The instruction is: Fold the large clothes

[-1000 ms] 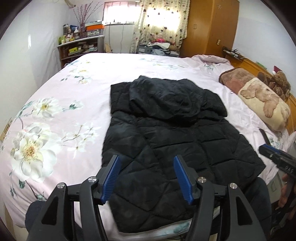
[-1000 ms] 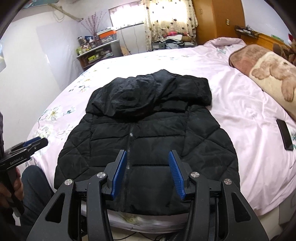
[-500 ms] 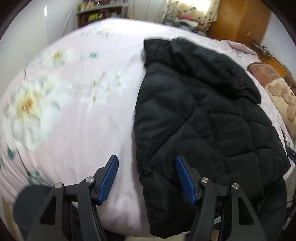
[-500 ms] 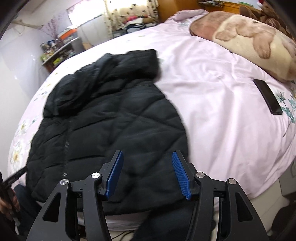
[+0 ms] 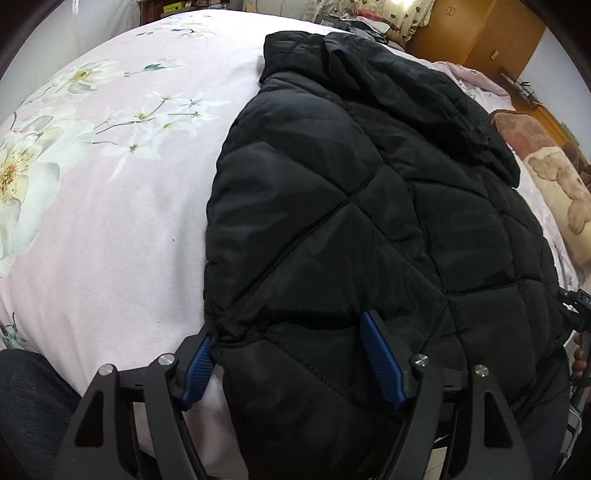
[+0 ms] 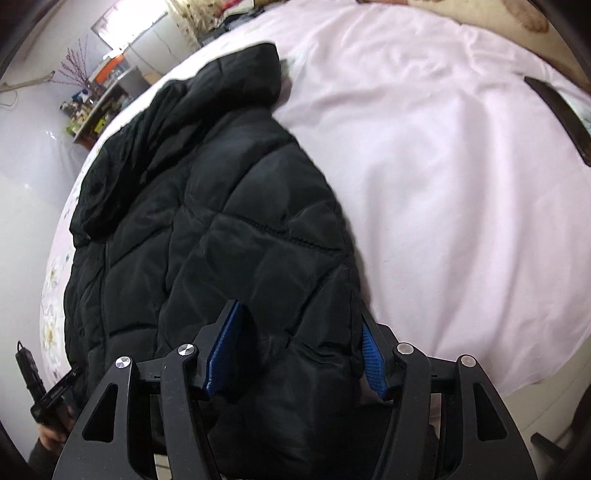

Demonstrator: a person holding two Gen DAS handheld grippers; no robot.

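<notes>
A black quilted hooded jacket [image 5: 332, 184] lies spread flat on the pink floral bed sheet [image 5: 92, 221], hood toward the far side. My left gripper [image 5: 288, 325] points down over the jacket's near left corner. Its jaws are opening, the hem lies between the blue pads [image 5: 380, 358], and they do not press on it. My right gripper [image 6: 299, 310] straddles the near right corner of the jacket [image 6: 221, 206]. Its jaws are opening too, with fabric bulging between the pads [image 6: 373, 354] but not clamped.
A dark phone [image 6: 561, 114] lies on the sheet [image 6: 443, 184] to the right. A bear-print pillow [image 5: 554, 184] sits at the headboard side. A wooden wardrobe [image 5: 472, 33] and a cluttered shelf [image 6: 99, 99] stand beyond the bed. The person's leg [image 5: 29, 406] is at the near edge.
Both grippers dropped and tilted down toward the jacket's near hem, the left toward its left corner, the right toward its right corner. Both pairs of jaws spread wider.
</notes>
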